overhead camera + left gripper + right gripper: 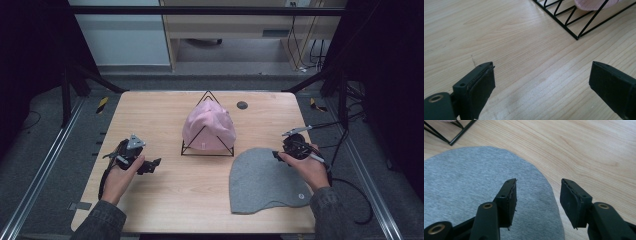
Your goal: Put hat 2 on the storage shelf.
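1. The grey beanie (264,180) lies flat on the surface (165,200) at about 4 o'clock from the pink hat (208,129) on its wire stand (192,150).
2. Soft, light, floppy knit — it likely sags and bunches when lifted.
3. The right tool (537,200) hovers half open astride the beanie's curved edge, gripping nothing; that edge looks the best hold.
4. The left tool (541,87) gapes wide — empty.

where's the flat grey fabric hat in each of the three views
High view: flat grey fabric hat lies lower right on the table.
Left gripper view: not in it.
Right gripper view: hat spreads across the left, under the jaws.
Shared landmark: black wire stand.
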Available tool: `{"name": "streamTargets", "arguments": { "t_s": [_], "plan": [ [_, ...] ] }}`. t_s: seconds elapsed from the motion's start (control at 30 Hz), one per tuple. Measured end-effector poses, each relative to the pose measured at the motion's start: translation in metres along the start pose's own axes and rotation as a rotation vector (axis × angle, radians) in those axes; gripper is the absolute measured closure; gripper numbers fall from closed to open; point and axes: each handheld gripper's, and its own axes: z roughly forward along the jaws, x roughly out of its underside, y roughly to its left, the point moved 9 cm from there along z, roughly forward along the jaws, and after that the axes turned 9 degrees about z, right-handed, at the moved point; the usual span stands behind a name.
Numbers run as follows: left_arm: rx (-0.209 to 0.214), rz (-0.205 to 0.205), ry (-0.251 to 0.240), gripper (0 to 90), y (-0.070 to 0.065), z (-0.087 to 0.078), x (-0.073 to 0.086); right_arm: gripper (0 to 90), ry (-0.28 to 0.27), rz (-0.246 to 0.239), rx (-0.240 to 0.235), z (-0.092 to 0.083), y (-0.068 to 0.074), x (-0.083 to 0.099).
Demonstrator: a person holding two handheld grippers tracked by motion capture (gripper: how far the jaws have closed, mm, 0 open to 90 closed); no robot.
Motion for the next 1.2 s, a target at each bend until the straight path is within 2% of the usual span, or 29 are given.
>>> {"name": "streamTargets", "arguments": {
  "t_s": [0.23,0.43,0.6,0.77,0.93,1.03,1.07,1.1,1.2],
  "plan": [
    [-0.001,-0.003,0.008,5.9,0.001,0.001,0.002,48.9,0.029,0.031,0.014,0.007,-0.014,0.010],
    [0.005,0.003,0.022,5.9,0.000,0.002,0.004,44.4,0.071,0.068,0.010,0.012,-0.019,0.020],
    [0.005,0.007,0.026,5.9,-0.001,0.003,0.004,43.6,0.089,0.081,-0.007,0.018,-0.018,0.024],
    [0.005,0.009,0.028,5.9,-0.001,0.003,0.004,44.9,0.103,0.072,-0.013,0.021,-0.015,0.025],
    [0.004,0.010,0.027,5.9,-0.001,0.003,0.004,53.2,0.106,0.051,-0.017,0.022,-0.012,0.025],
    [0.004,0.012,0.029,5.9,-0.001,0.003,0.004,63.5,0.114,0.034,-0.030,0.020,-0.010,0.026],
    [0.004,0.012,0.029,5.9,-0.001,0.003,0.004,70.1,0.115,0.026,-0.030,0.020,-0.009,0.026],
    [0.004,0.012,0.029,5.9,-0.001,0.003,0.004,70.1,0.115,0.026,-0.030,0.020,-0.009,0.026],
    [0.005,0.013,0.031,5.9,-0.002,0.004,0.004,79.4,0.114,0.017,-0.039,0.019,-0.009,0.027]
  ]
}}
